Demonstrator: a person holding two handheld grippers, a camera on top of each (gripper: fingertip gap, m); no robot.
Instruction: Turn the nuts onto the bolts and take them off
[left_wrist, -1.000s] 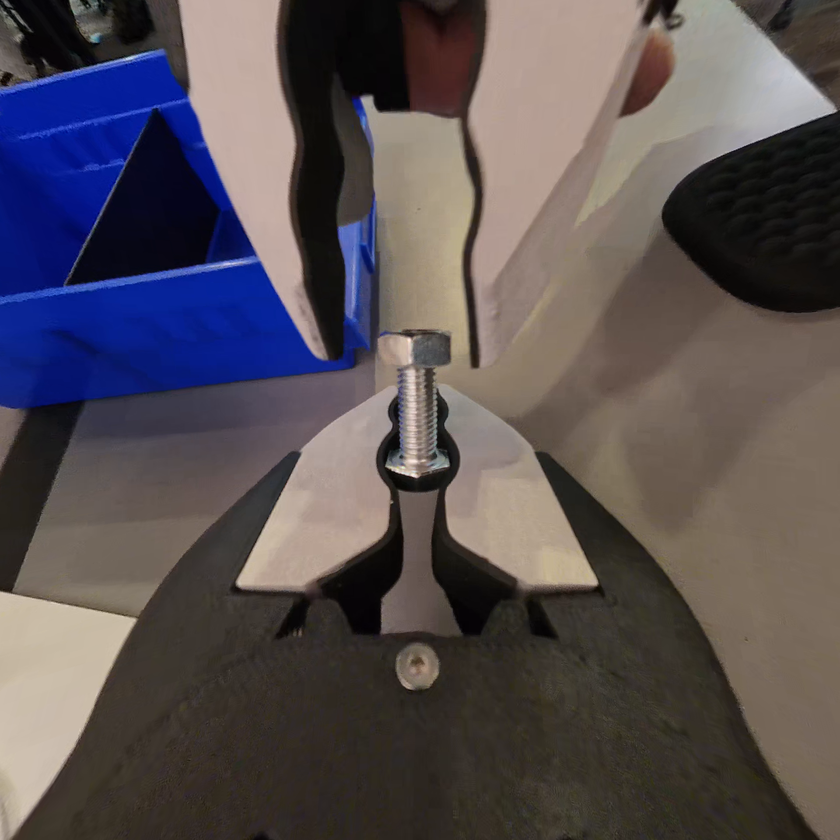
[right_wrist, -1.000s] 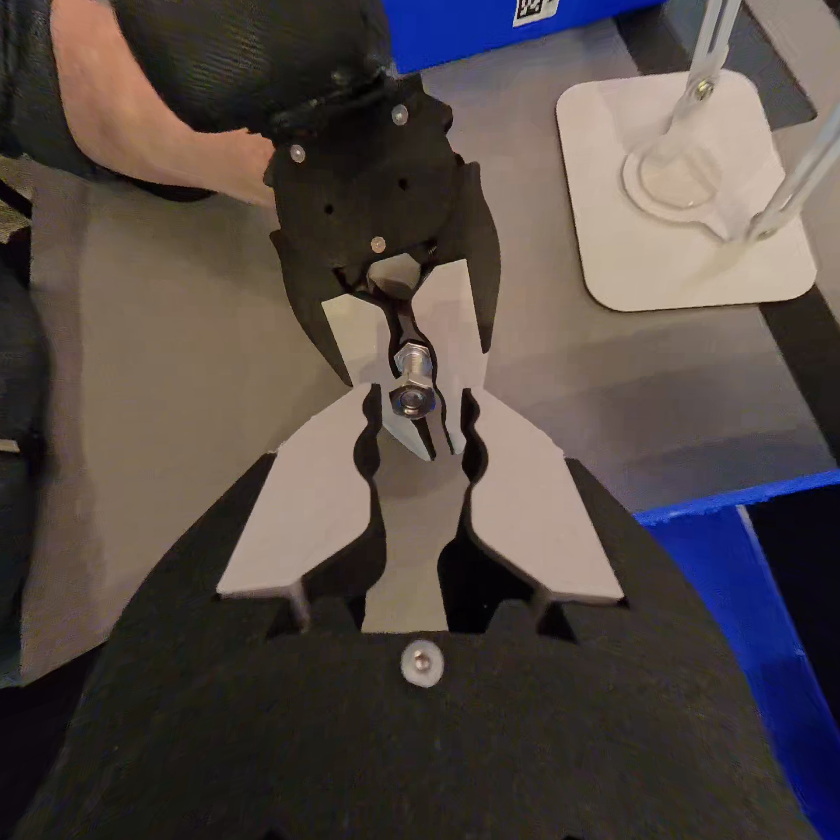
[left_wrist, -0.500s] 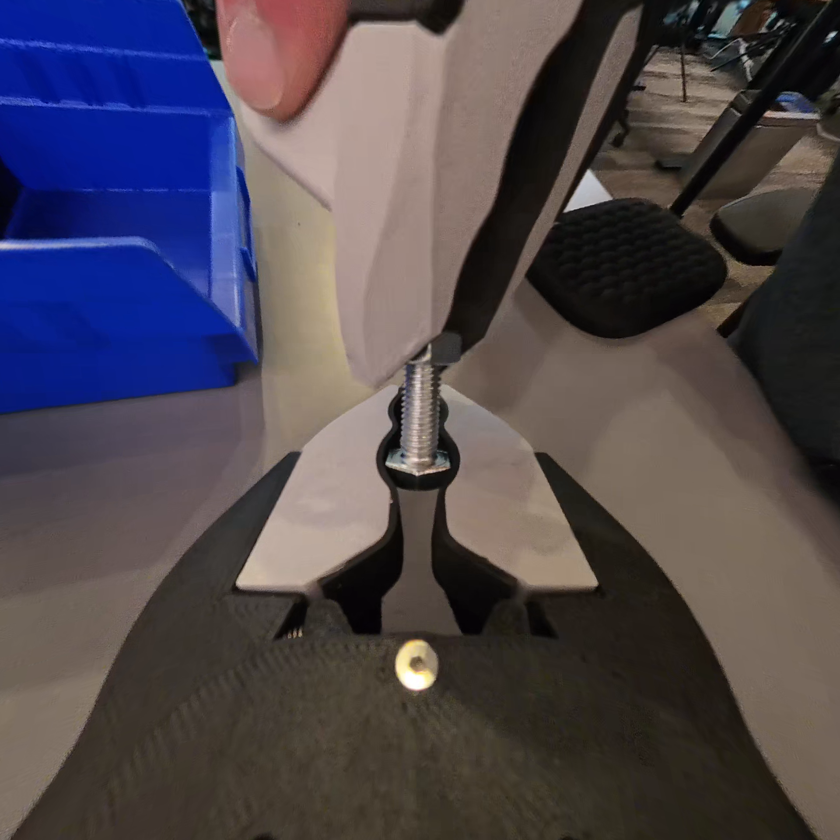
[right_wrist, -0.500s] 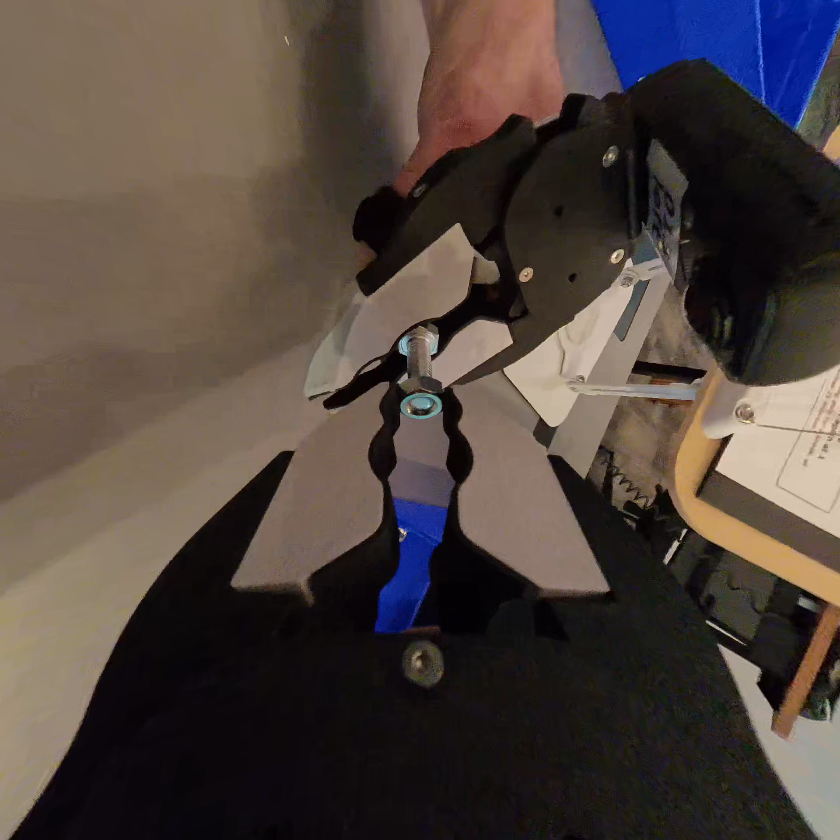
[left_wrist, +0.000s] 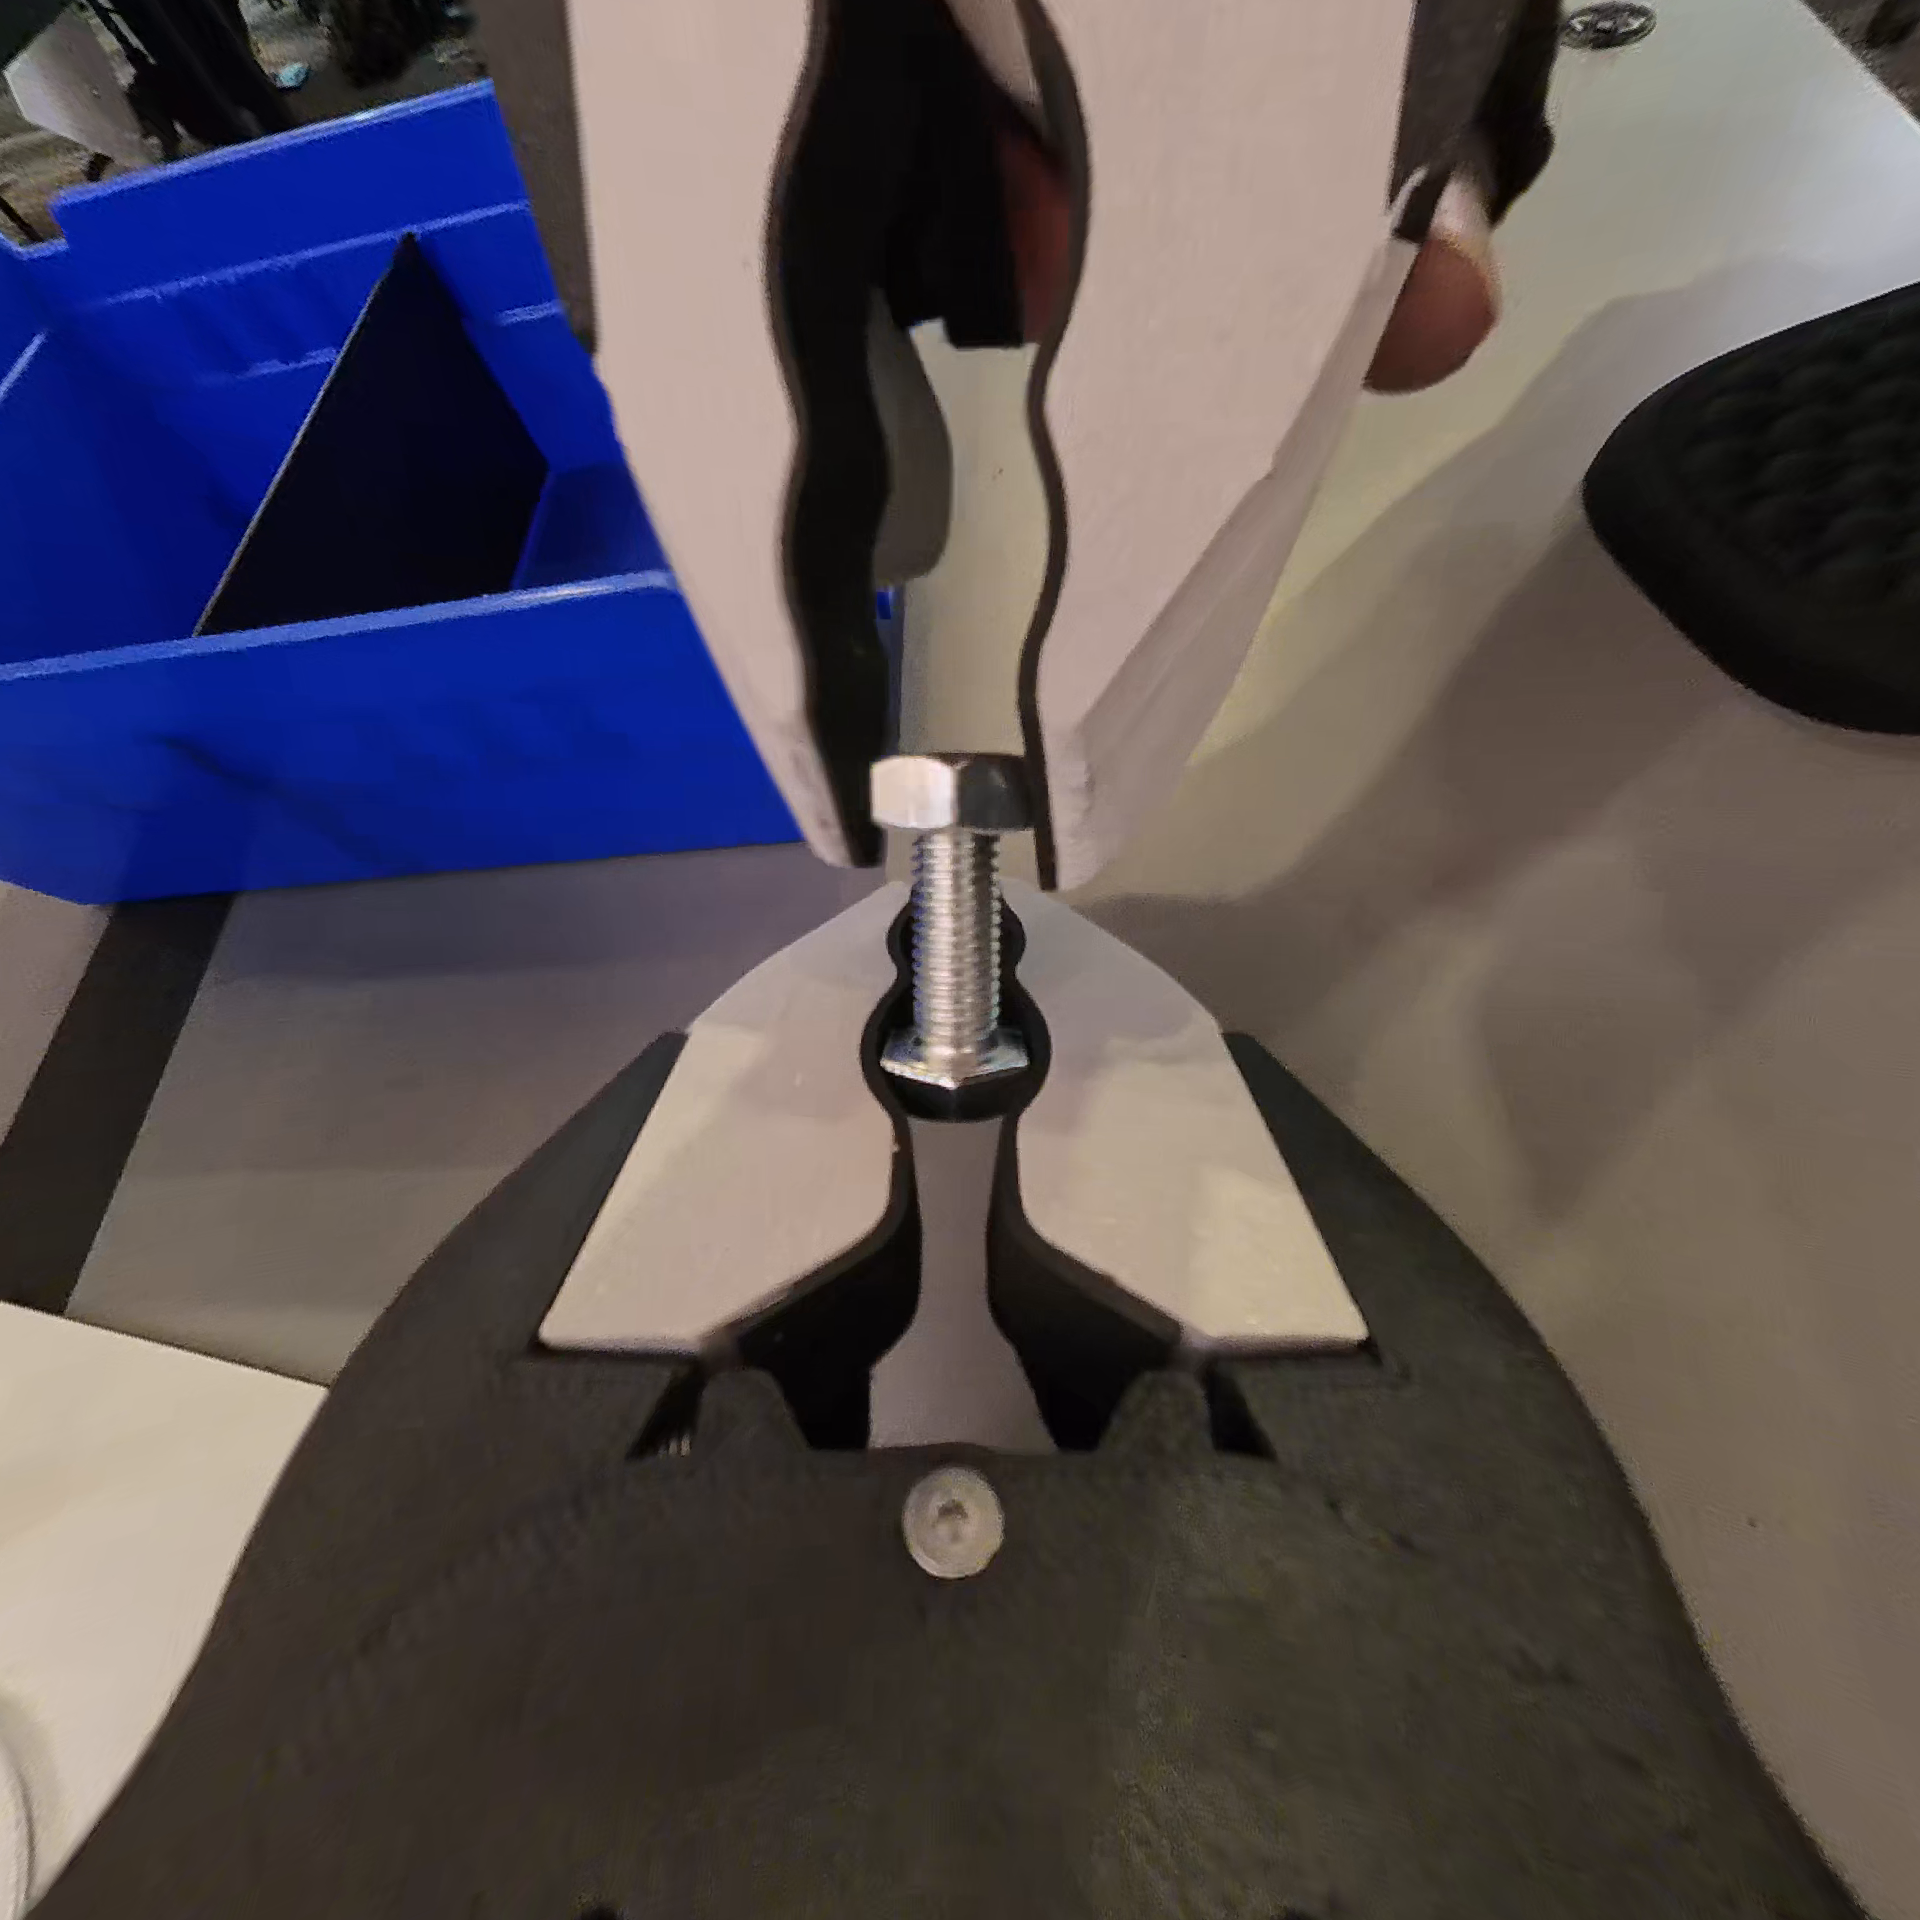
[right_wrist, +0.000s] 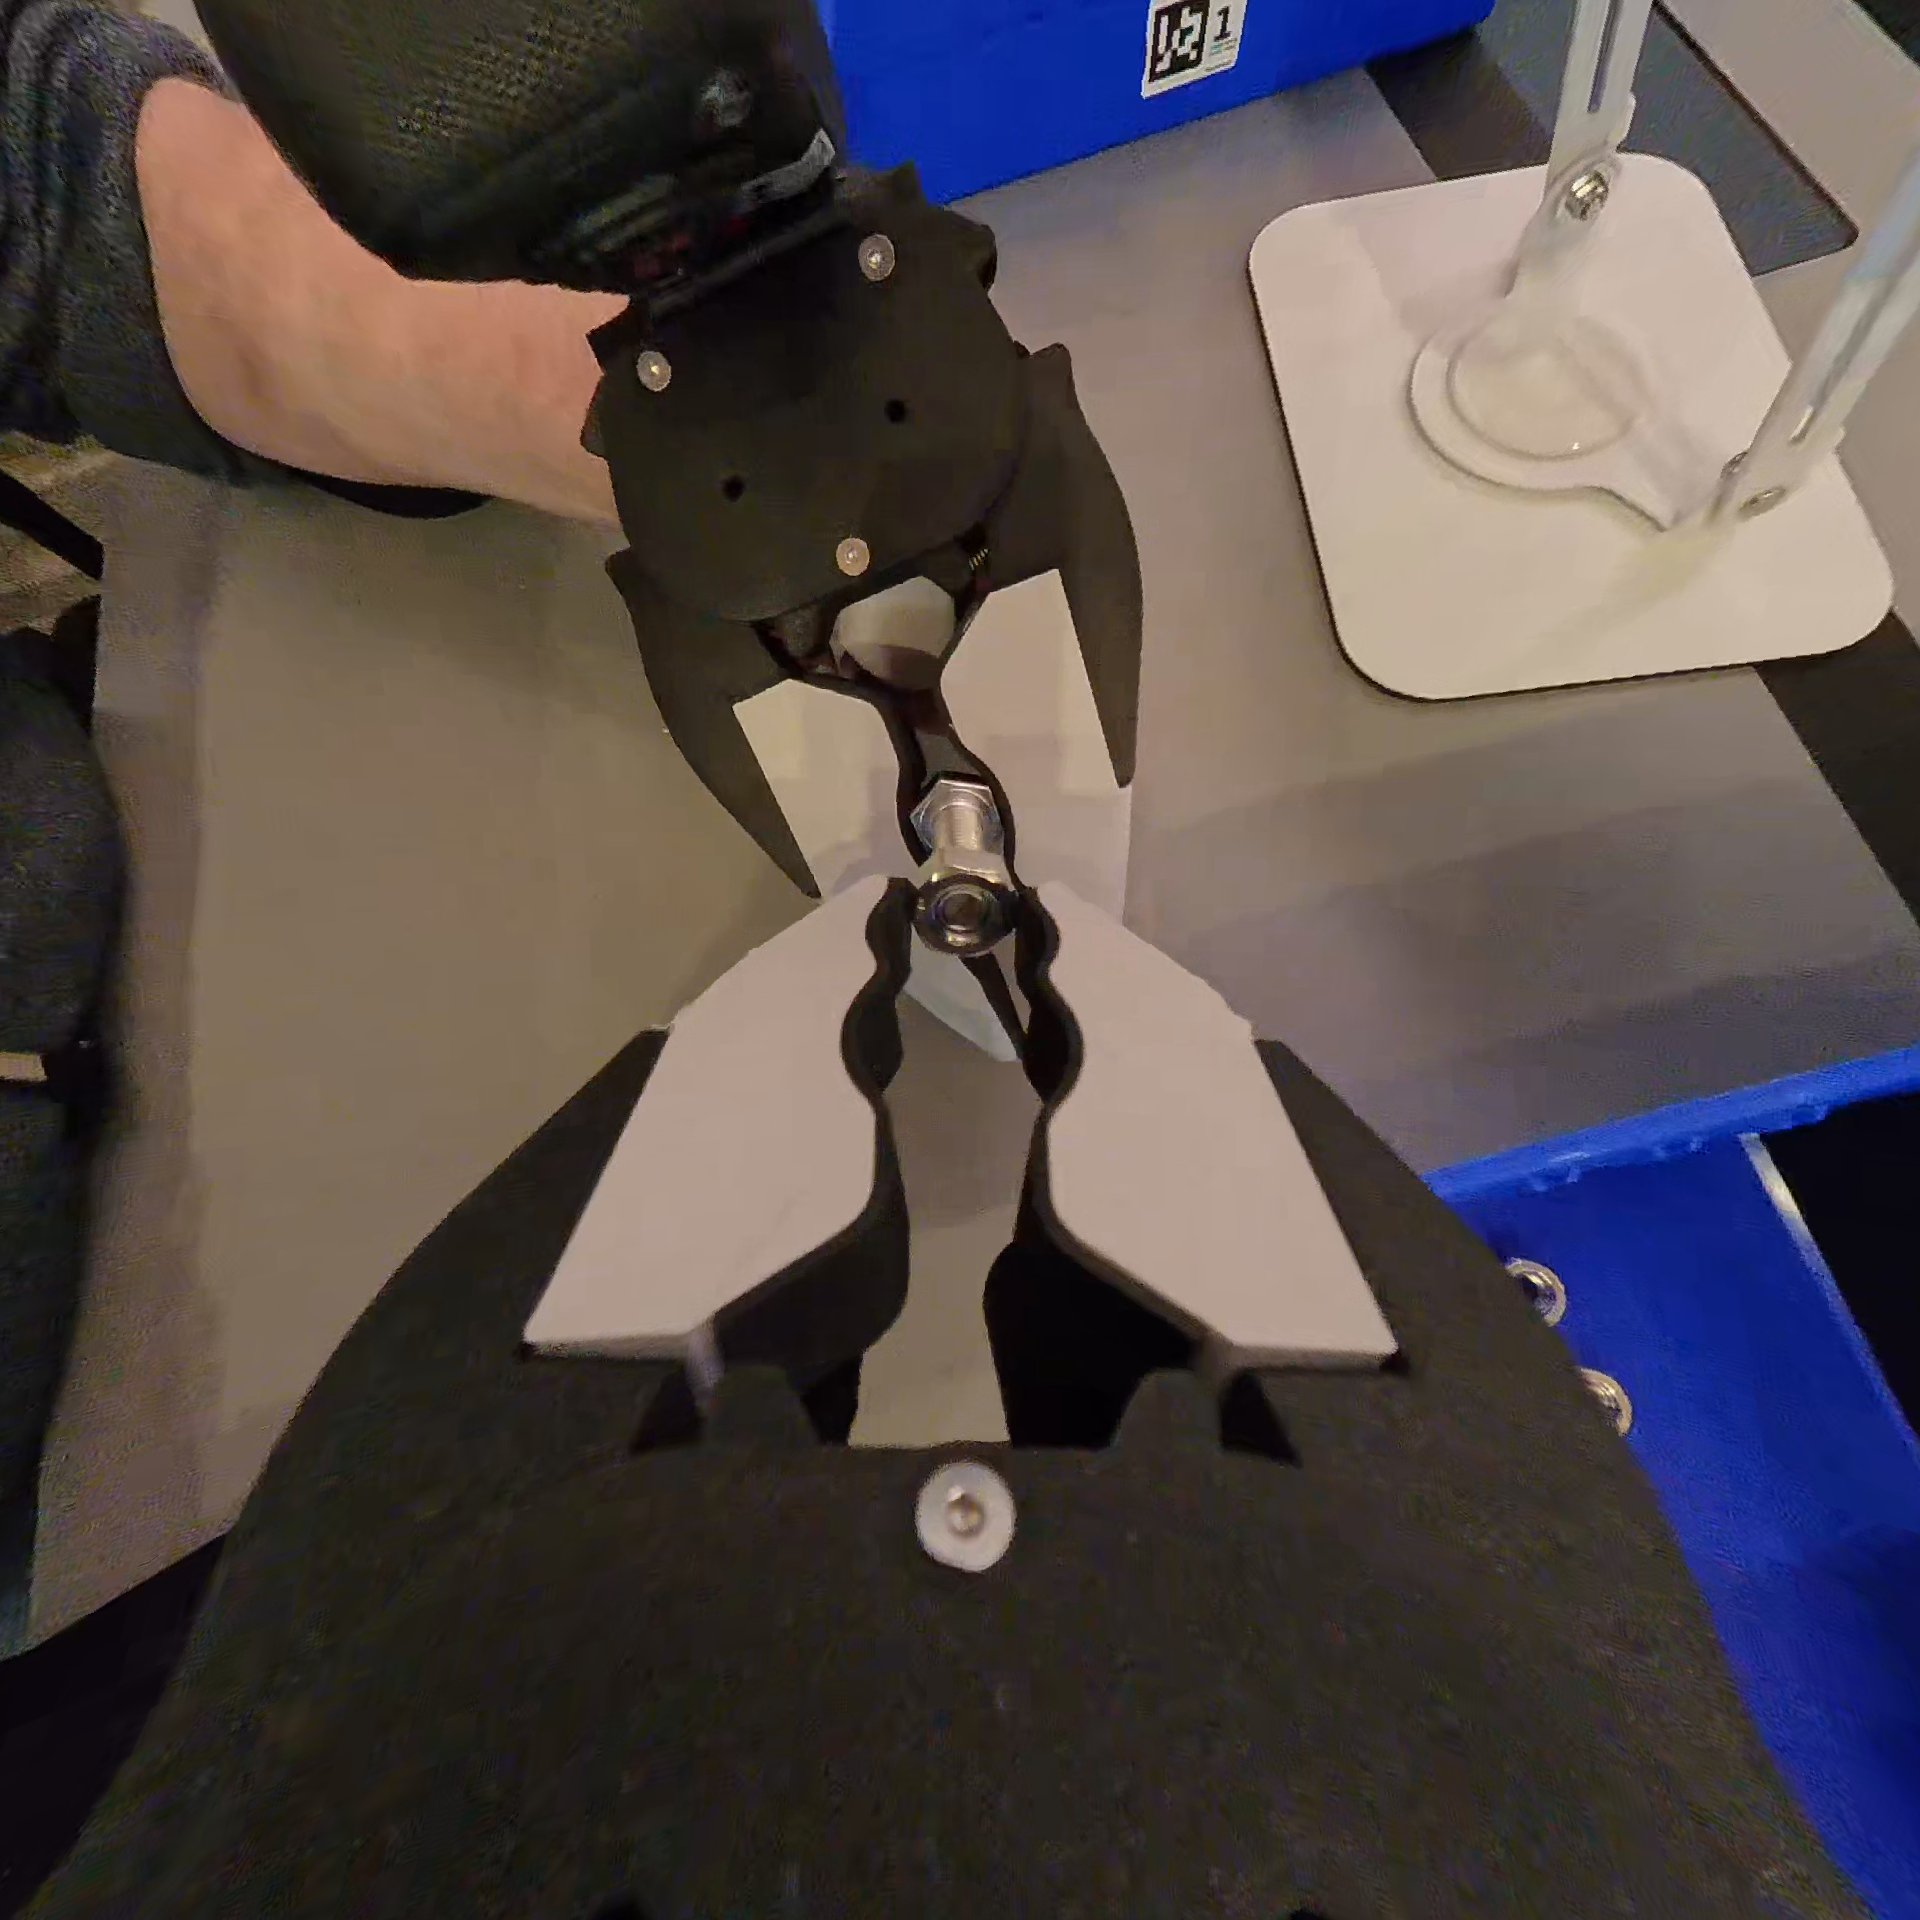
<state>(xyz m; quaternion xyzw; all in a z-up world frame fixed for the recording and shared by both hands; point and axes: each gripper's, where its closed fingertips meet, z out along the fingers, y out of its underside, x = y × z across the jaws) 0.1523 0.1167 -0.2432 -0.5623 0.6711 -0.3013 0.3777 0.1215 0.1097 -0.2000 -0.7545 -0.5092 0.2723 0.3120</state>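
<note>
Threading step: left gripper (left_wrist: 951, 997) clamped on nut (left_wrist: 953, 1062), right gripper (right_wrist: 961, 920) closed on bolt (left_wrist: 954, 914) head at frame centre. Next, I'd judge: rotate the head, regrip, keep axes aligned.

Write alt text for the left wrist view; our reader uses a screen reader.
The left gripper is shut on a nut threaded on a bolt, whose hex head sits between the tips of the right gripper reaching in from above. A blue bin stands behind on the left.

Right gripper (right_wrist: 961, 920) clamps the bolt (right_wrist: 961, 868) head; left gripper (right_wrist: 961, 831) grips its nut (right_wrist: 954, 808).
</note>
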